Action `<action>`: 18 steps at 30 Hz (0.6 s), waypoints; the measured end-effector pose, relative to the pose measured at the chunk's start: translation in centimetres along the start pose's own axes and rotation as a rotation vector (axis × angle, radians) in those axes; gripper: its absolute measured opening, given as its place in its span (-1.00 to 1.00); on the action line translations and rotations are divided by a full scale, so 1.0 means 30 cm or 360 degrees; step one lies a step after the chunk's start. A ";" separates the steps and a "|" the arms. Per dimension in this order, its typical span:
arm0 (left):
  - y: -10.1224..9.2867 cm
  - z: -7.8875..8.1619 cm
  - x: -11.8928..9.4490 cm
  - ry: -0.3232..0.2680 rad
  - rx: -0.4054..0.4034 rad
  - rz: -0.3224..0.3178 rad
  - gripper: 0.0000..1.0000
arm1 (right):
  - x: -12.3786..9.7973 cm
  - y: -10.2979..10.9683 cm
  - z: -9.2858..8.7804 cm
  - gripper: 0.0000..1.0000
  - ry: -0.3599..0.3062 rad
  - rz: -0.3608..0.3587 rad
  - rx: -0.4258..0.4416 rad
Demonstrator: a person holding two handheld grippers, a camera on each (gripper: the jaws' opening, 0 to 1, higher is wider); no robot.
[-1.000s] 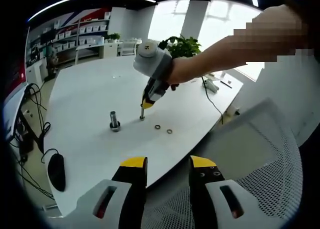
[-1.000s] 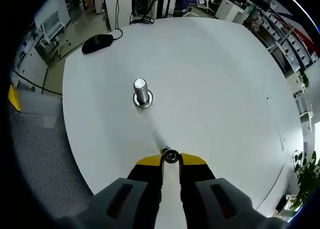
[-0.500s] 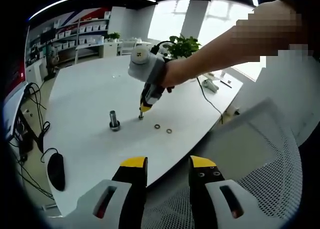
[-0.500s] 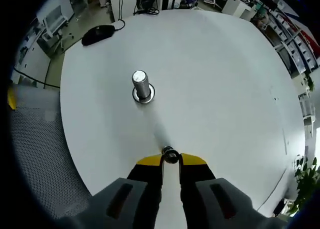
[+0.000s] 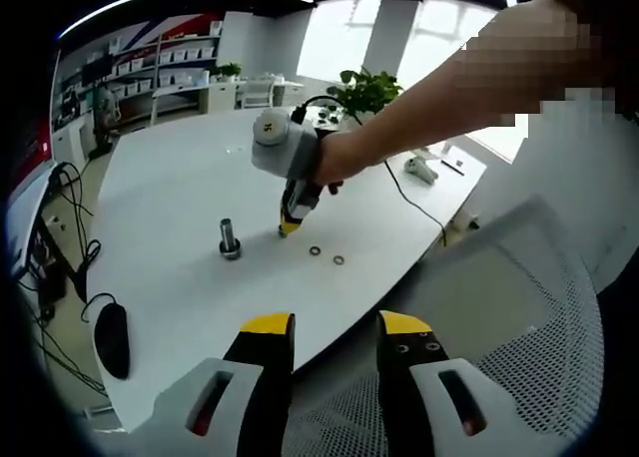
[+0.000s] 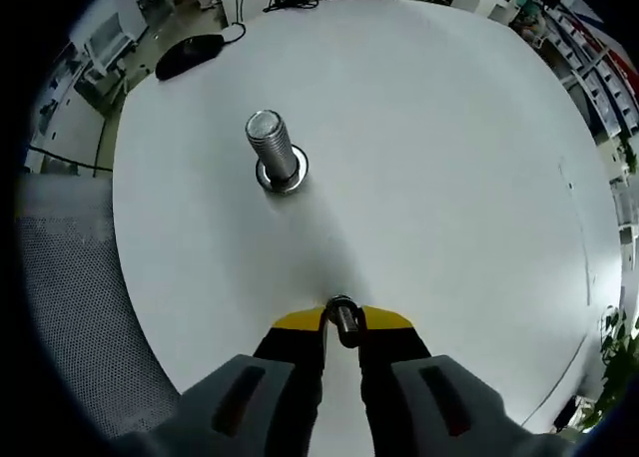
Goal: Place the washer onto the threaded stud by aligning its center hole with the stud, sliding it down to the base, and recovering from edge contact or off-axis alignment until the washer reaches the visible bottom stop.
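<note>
Right gripper (image 6: 341, 320), low in the centre of the right gripper view, pinches a washer (image 6: 342, 315) between its yellow-tipped jaws, off the white bench (image 6: 449, 178). Up and left of it the threaded stud (image 6: 271, 150) stands upright on its base. In the left gripper view, the left gripper (image 5: 335, 327) sits at the bottom edge, jaws apart and holding nothing; two spare washers (image 5: 326, 254) lie mid-frame.

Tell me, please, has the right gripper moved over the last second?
Yes. In the left gripper view the right gripper, shut on a washer, has lifted off the table and drifted toward the threaded stud.
</note>
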State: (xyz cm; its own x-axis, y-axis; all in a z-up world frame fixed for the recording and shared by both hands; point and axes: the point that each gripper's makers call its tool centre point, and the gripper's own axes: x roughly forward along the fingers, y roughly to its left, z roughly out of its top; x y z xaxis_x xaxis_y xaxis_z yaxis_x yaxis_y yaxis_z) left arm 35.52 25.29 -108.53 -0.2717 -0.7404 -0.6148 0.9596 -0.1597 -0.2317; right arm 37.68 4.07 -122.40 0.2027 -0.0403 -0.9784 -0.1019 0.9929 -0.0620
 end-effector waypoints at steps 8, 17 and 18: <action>0.004 0.000 -0.001 -0.0003 -0.0005 0.0013 -0.39 | -0.003 -0.004 -0.003 -0.68 -0.0007 0.0018 0.0041; 0.016 0.002 -0.005 -0.0013 -0.0002 0.0045 -0.40 | -0.014 -0.023 -0.038 -0.57 0.0007 -0.0012 0.0058; 0.015 0.003 -0.006 -0.0013 -0.0002 0.0046 -0.40 | -0.024 -0.019 -0.050 -0.57 0.0005 -0.0011 0.0076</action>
State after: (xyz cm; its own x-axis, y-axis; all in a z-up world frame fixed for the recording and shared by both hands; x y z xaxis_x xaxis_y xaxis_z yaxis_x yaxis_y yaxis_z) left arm 36.02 25.29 -108.45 -0.2434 -0.7498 -0.6152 0.9669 -0.1376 -0.2149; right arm 36.14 3.36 -121.95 0.2003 -0.0472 -0.9786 -0.0540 0.9968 -0.0591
